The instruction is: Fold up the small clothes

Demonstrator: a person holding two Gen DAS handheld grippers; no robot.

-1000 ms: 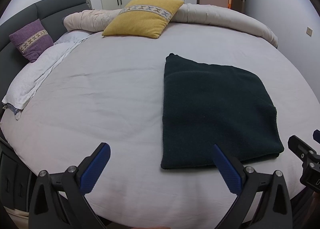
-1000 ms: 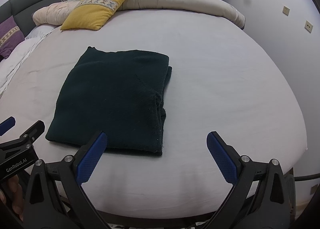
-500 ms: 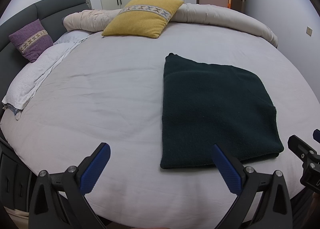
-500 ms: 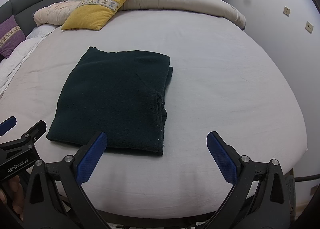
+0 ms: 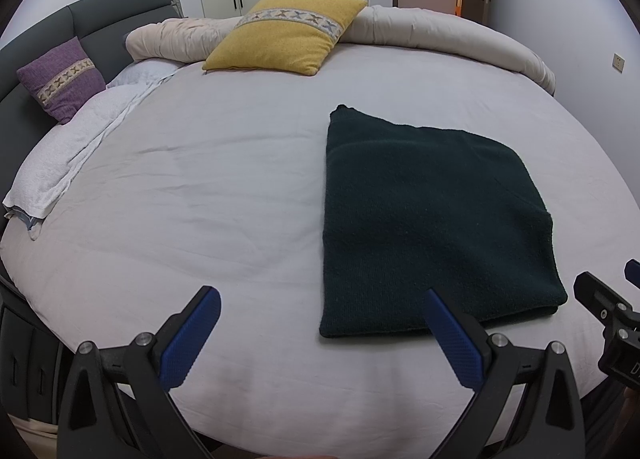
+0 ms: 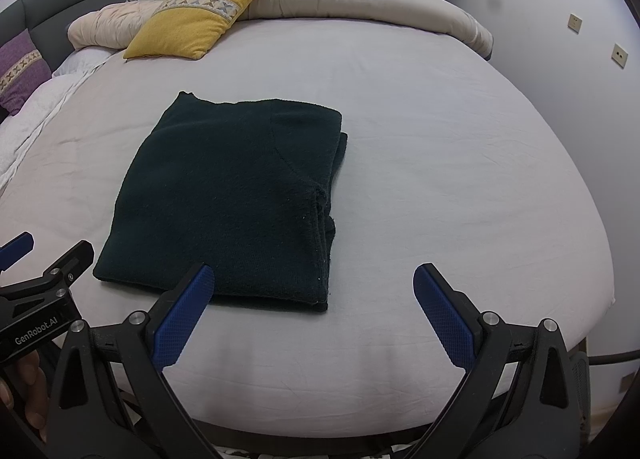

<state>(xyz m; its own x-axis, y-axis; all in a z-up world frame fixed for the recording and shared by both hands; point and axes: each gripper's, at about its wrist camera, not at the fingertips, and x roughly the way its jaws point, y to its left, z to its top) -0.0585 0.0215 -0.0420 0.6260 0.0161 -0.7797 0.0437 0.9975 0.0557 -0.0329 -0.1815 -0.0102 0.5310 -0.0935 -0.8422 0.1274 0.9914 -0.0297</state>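
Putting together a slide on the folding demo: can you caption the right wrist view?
Open right gripper hovers at the bed edge before a folded dark green garment.

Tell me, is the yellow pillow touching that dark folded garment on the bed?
Apart. The right wrist view shows a wide stretch of bare sheet between the yellow pillow and the far edge of the dark folded garment.

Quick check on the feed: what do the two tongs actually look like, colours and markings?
Both match: black angular frames with silver screws and two blue, cross-hatch textured pads. Left tongs; right tongs. In the right wrist view, the left unit's side carries white "GenRobot.AI" lettering. No cables or sleeves are visible.
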